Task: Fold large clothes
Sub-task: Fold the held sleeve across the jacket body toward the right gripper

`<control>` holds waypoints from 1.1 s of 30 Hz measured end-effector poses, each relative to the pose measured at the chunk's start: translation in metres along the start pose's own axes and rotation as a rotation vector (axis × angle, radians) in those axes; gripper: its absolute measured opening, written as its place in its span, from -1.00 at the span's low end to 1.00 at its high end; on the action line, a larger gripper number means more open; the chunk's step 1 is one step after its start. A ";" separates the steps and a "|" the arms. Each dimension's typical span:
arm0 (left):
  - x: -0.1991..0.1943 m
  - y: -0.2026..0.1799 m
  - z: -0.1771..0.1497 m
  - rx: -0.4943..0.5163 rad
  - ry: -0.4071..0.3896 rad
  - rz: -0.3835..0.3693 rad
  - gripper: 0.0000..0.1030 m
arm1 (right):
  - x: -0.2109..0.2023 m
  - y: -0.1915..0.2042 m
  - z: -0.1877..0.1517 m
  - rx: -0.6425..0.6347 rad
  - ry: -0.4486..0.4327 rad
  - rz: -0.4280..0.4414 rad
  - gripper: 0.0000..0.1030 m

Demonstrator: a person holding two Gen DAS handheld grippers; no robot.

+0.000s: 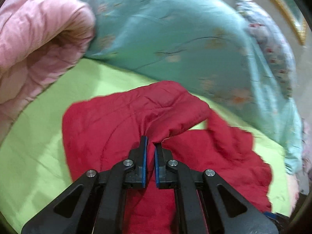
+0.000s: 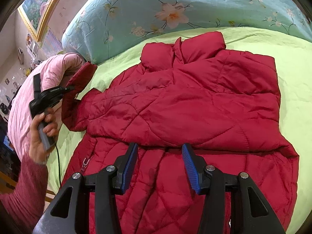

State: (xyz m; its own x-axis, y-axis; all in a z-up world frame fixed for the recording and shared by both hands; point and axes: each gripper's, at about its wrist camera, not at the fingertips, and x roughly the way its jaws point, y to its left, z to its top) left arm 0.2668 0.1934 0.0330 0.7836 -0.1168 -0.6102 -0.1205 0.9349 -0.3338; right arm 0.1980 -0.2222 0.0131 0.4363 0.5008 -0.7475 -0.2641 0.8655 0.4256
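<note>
A red quilted puffer jacket (image 2: 185, 101) lies on the lime-green bed sheet (image 2: 292, 44), collar toward the far side, one side folded across its body. My left gripper (image 1: 150, 143) is shut on the jacket's sleeve (image 1: 120, 120) and holds it lifted off the sheet; it also shows in the right wrist view (image 2: 67, 88) at the left, held by a hand, with the red cuff (image 2: 83, 74) in its jaws. My right gripper (image 2: 159, 150) is open and empty, just above the jacket's lower body near the fold edge.
A teal floral duvet (image 2: 165, 5) is piled along the far side of the bed. A pink quilt (image 1: 35, 39) is bunched at the left. A gold-framed picture (image 2: 37, 5) hangs on the wall behind.
</note>
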 end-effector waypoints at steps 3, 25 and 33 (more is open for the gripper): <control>-0.011 -0.031 -0.009 0.029 0.000 -0.071 -0.93 | -0.001 0.001 0.002 0.004 -0.005 0.000 -0.03; 0.016 -0.193 -0.113 0.105 0.223 -0.369 -0.93 | -0.034 -0.053 0.009 0.214 -0.115 0.104 0.23; 0.014 -0.190 -0.119 0.008 0.234 -0.444 -0.93 | -0.010 -0.079 0.028 0.367 -0.089 0.263 0.46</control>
State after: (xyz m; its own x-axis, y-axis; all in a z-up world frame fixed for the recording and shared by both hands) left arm 0.2279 -0.0256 0.0026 0.6007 -0.5749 -0.5556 0.1992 0.7806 -0.5924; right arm 0.2388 -0.2958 0.0016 0.4715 0.6890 -0.5505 -0.0600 0.6478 0.7594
